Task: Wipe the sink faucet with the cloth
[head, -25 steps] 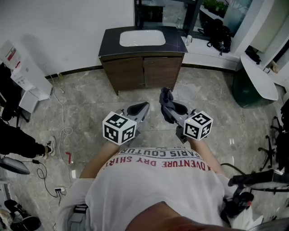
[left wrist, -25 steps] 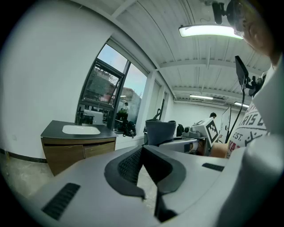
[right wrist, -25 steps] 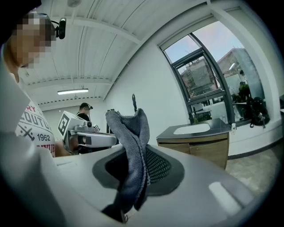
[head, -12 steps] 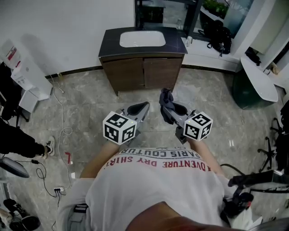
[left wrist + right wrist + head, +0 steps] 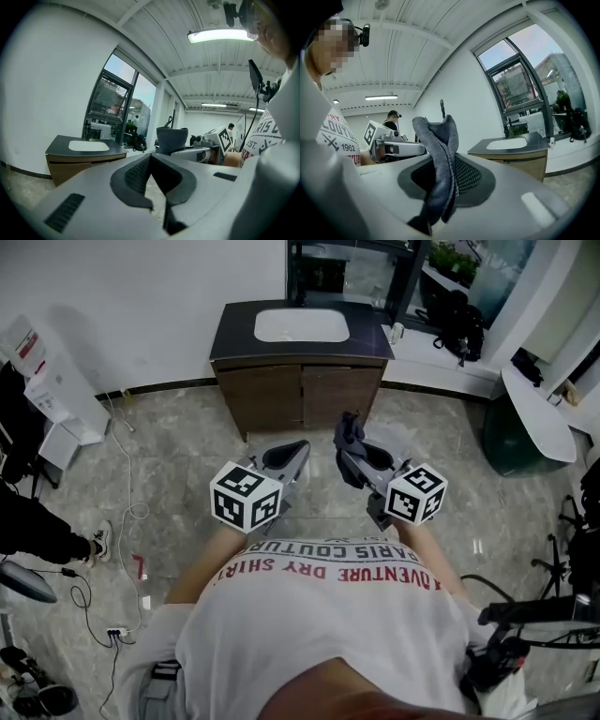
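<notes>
Landmark: a wooden vanity cabinet (image 5: 300,395) with a dark countertop stands against the white wall, and all places below are given from it.
Sink: a white basin (image 5: 301,325) is set into the cabinet's countertop.
Faucet: too small to make out on the cabinet in any view.
Left gripper (image 5: 298,448): held in the air out in front of the cabinet doors and well apart from them. Its jaws are pressed together at the tips with nothing between them.
Right gripper (image 5: 348,430): also in front of the cabinet, just beside the left gripper and towards the cabinet's right door. Its jaws pinch the cloth.
Cloth (image 5: 440,159): grey and bunched. It is clamped between the right gripper's pads, and a fold stands up past the tips towards the cabinet, clear of it.
Marker cubes: the left one (image 5: 246,496) and the right one (image 5: 416,492) ride at the gripper ends farthest from the cabinet.
Person: a white printed T-shirt (image 5: 328,634) faces the cabinet from across the marble floor (image 5: 187,456).
Window (image 5: 352,268): directly behind the cabinet, with a black bag (image 5: 464,315) on the ledge to the cabinet's right.
Cables (image 5: 131,512): on the floor to the left of the cabinet.
</notes>
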Demonstrator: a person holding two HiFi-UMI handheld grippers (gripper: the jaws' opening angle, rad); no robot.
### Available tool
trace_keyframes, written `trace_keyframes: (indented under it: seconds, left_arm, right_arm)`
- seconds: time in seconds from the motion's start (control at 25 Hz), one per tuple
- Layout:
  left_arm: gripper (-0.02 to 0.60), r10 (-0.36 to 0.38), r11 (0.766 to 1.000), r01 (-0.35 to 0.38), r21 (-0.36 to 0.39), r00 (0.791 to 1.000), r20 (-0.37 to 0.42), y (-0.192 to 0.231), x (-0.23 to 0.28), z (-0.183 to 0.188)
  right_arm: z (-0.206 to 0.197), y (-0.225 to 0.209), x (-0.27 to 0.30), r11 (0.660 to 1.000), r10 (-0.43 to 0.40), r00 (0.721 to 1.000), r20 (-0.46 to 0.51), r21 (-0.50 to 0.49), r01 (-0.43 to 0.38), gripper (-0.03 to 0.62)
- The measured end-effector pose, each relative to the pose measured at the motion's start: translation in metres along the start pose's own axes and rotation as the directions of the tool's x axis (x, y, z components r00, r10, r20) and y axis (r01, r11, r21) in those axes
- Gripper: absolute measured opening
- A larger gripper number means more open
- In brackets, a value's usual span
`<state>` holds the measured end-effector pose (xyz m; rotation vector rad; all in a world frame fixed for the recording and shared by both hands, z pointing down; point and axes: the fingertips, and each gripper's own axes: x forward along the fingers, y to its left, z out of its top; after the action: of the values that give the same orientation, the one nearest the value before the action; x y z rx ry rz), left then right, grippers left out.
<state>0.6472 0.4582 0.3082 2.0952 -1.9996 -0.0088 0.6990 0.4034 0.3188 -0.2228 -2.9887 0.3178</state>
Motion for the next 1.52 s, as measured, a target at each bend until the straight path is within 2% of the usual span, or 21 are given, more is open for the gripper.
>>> trace_keyframes:
  seconds: [0.24,0.48,0.64,0.8,0.96,1.08,1.16,1.28,1.4,1.52]
  left_arm:
    - [0.002,0.023,0.999,-0.024,-0.045,0.999,-0.032,0.039,0.027,0.004]
    - [0.001,0.018,0.997,-0.025,-0.076,0.996,-0.089,0.097,0.093,-0.001]
    - [0.002,0.021,0.994,-0.034,-0.100,0.992,-0.123,0.151,0.161,0.003]
    - [0.001,0.035,0.989,-0.057,-0.136,0.987,-0.156,0.217,0.248,0.018]
    - [0.002,0.059,0.986,-0.085,-0.144,0.983,-0.175,0.289,0.339,0.054]
    - [0.002,0.079,0.988,-0.097,-0.119,0.986,-0.147,0.329,0.388,0.091]
    - [0.001,0.099,0.989,-0.112,-0.095,0.986,-0.132,0.352,0.405,0.110]
    - [0.002,0.134,0.985,-0.146,-0.090,0.983,-0.127,0.382,0.414,0.122]
    - [0.001,0.159,0.981,-0.172,-0.094,0.979,-0.130,0.405,0.421,0.123]
    - [0.001,0.164,0.982,-0.174,-0.077,0.979,-0.119,0.425,0.427,0.128]
  right_arm:
    - [0.007,-0.033,0.033,0.999,0.025,0.999,-0.029,0.034,-0.024,0.078]
    - [0.003,-0.112,0.079,0.996,0.018,0.999,-0.051,0.084,-0.014,0.078]
    - [0.006,-0.190,0.119,0.993,0.021,0.997,-0.071,0.120,-0.012,0.078]
    - [0.020,-0.289,0.166,0.989,0.032,0.994,-0.108,0.150,-0.016,0.078]
    - [0.057,-0.393,0.221,0.986,0.063,0.991,-0.119,0.161,-0.043,0.078]
    - [0.090,-0.449,0.253,0.991,0.090,0.988,-0.123,0.113,-0.076,0.078]
    - [0.113,-0.470,0.273,0.992,0.105,0.990,-0.096,0.075,-0.098,0.078]
    - [0.141,-0.480,0.297,0.988,0.155,0.987,-0.040,0.017,-0.154,0.078]
    - [0.145,-0.489,0.317,0.981,0.194,0.980,-0.044,-0.002,-0.194,0.078]
    - [0.142,-0.502,0.338,0.981,0.192,0.979,-0.065,-0.006,-0.193,0.078]
